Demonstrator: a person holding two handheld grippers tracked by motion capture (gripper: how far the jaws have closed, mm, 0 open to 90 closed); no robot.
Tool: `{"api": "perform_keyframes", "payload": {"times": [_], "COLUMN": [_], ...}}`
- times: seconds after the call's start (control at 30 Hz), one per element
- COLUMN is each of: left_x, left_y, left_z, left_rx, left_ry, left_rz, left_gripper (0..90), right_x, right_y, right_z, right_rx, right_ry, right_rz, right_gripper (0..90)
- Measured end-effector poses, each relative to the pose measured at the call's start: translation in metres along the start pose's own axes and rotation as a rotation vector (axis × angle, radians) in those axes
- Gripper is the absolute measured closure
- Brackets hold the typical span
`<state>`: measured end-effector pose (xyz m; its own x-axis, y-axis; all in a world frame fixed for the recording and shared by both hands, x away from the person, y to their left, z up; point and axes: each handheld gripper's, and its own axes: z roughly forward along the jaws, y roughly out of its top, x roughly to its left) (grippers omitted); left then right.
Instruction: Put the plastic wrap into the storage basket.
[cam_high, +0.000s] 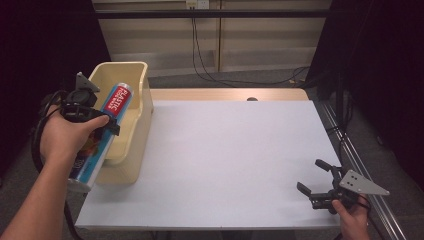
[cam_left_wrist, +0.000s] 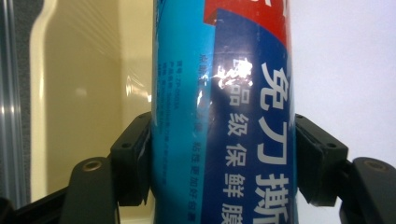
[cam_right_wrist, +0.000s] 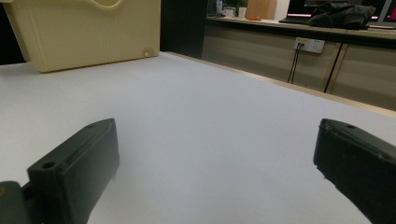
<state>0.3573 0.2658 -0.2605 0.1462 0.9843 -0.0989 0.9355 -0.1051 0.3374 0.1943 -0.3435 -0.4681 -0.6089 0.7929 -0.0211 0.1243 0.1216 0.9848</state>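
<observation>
The left gripper (cam_high: 102, 125) clamped the plastic-wrap roll (cam_high: 102, 131) mid-length, its long axis tilted over the cream bin (cam_high: 134, 107) beneath, while the right gripper (cam_high: 314, 176) gaped empty, well apart.

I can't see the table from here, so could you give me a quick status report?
Left gripper shut on plastic wrap roll, held above cream bin. Right gripper open, low at near right table corner. Nothing in the way.
</observation>
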Motion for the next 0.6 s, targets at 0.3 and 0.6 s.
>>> {"api": "perform_keyframes", "payload": {"times": [0.3, 0.6], "left_x": [0.0, -0.003], "left_y": [0.002, 0.008], "left_z": [0.013, 0.028], "left_rx": [0.014, 0.007], "left_ry": [0.01, 0.023], "left_rz": [-0.005, -0.023], "left_gripper": [32.2, 32.2], "right_x": [0.0, 0.0], "right_y": [0.0, -0.001], "right_z": [0.0, -0.001], "right_rx": [0.001, 0.002], "right_ry": [0.003, 0.006], "right_rz": [-0.001, 0.004], "right_gripper": [0.1, 0.1]}}
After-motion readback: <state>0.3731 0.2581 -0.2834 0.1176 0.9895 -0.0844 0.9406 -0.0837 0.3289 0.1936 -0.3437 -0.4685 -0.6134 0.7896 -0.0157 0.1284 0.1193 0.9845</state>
